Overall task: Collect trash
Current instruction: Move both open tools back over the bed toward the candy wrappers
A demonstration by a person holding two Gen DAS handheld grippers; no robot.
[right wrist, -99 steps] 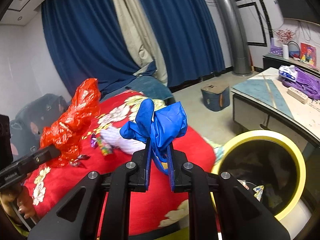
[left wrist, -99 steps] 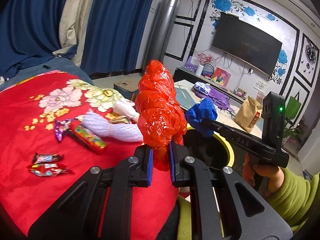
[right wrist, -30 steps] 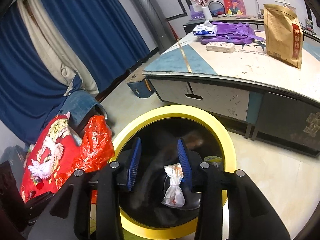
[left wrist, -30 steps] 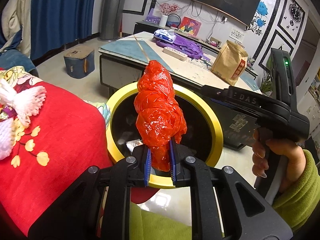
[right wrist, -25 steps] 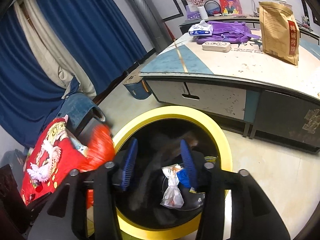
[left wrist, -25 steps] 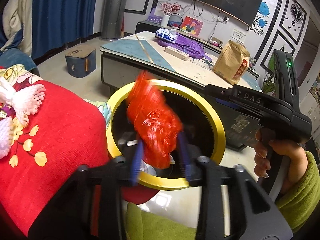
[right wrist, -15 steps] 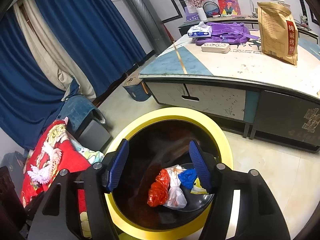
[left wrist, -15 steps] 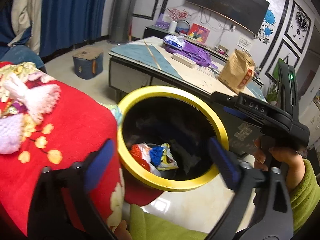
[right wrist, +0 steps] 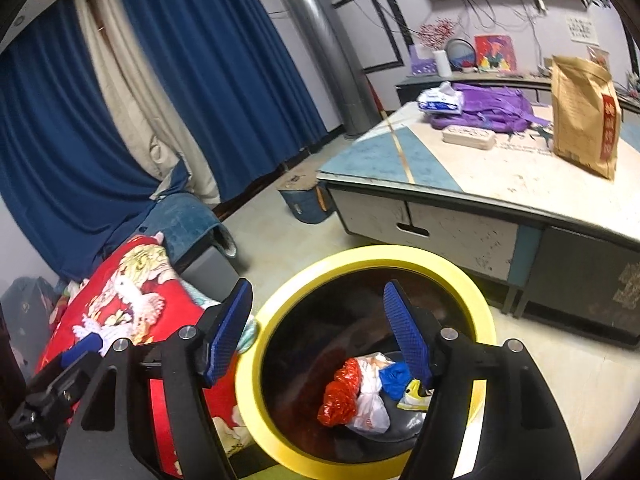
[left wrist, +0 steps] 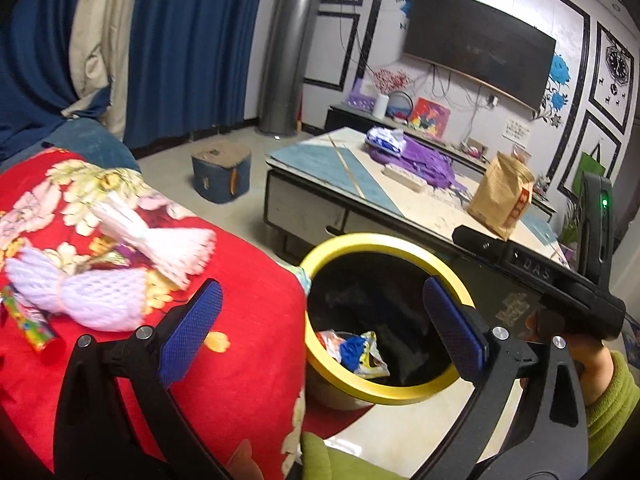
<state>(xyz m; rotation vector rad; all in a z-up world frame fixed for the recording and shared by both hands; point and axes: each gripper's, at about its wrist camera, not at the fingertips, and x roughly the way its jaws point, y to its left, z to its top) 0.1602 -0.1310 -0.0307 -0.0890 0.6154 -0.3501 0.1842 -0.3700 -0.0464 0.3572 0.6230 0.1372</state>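
A black bin with a yellow rim (left wrist: 360, 240) (right wrist: 368, 254) stands on the floor beside the red flowered cover (left wrist: 248, 288). In it lie a red plastic bag (right wrist: 340, 392), a blue bag (right wrist: 394, 376) and white wrappers (right wrist: 368, 400). My left gripper (left wrist: 320, 328) is open and empty, above the cover's edge and the bin's near rim. My right gripper (right wrist: 320, 332) is open and empty, above the bin's mouth. White foam fruit nets (left wrist: 108, 300) and a candy wrapper (left wrist: 28, 320) lie on the cover.
A low coffee table (right wrist: 500, 184) stands behind the bin, with a brown paper bag (right wrist: 584, 116), a purple cloth (right wrist: 488, 108) and a tissue pack on it. A small blue stool (left wrist: 220, 172) sits on the floor. Blue curtains hang at the back.
Both grippers have opened. The blue bag and then the red bag dropped into the bin. My left gripper has swung back left, so the cover with the foam nets shows again.
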